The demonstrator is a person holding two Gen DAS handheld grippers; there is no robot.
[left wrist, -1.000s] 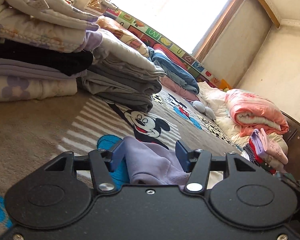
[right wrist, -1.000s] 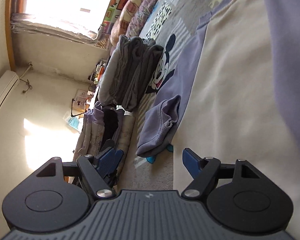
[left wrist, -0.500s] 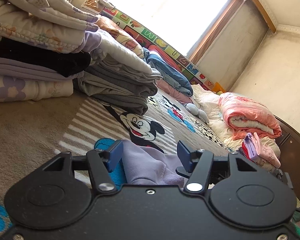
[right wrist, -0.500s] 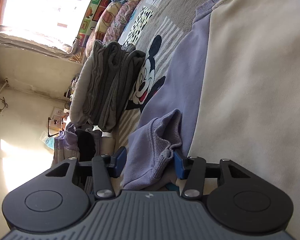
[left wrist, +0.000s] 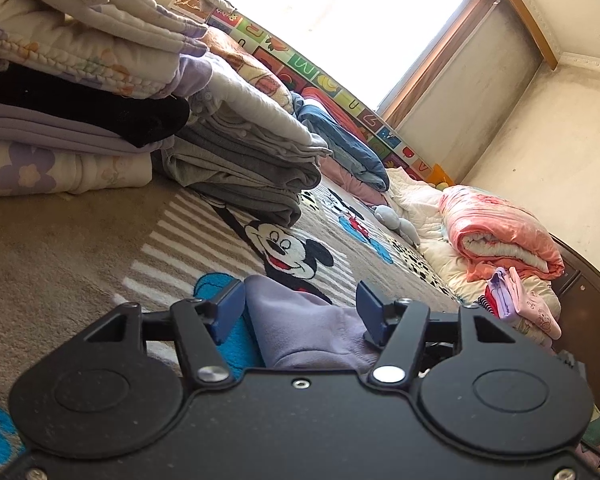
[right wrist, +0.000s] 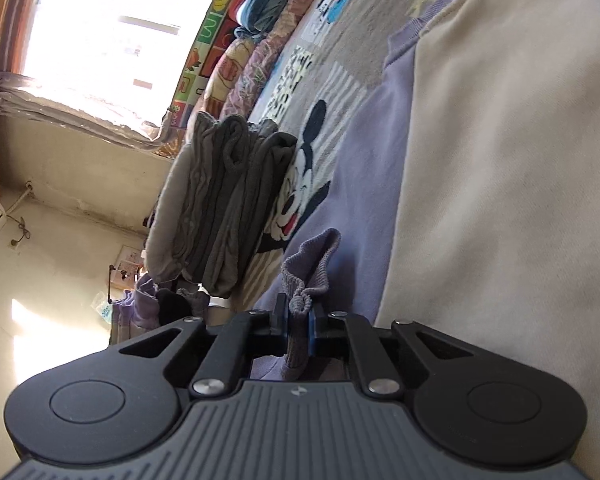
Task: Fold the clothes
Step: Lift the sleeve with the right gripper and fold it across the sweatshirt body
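Cuff (right wrist: pixel 300 300) of the lilac sleeve (right wrist: pixel 352 184) sits pinched between the blue pads of the right gripper (right wrist: pixel 298 318), whose jaws are closing on it and press the ribbed knit from both sides. The sleeve belongs to a sweatshirt (right wrist: pixel 500 200) with a cream body, spread flat on a Mickey Mouse blanket (right wrist: pixel 300 184). Beside the blanket's mouse print rises a stack of folded grey clothes (right wrist: pixel 220 208).

The left gripper (left wrist: pixel 300 308) has its jaws standing about half apart, with a bunch of lilac cloth (left wrist: pixel 304 324) rising between them; the left pad is near the cloth, and whether the right pad touches it I cannot tell. Beyond it lie the grey stack (left wrist: pixel 252 172), a taller pile of quilts (left wrist: pixel 72 80) on its left, and a rolled pink quilt (left wrist: pixel 500 240) on the right under the window (left wrist: pixel 348 20).
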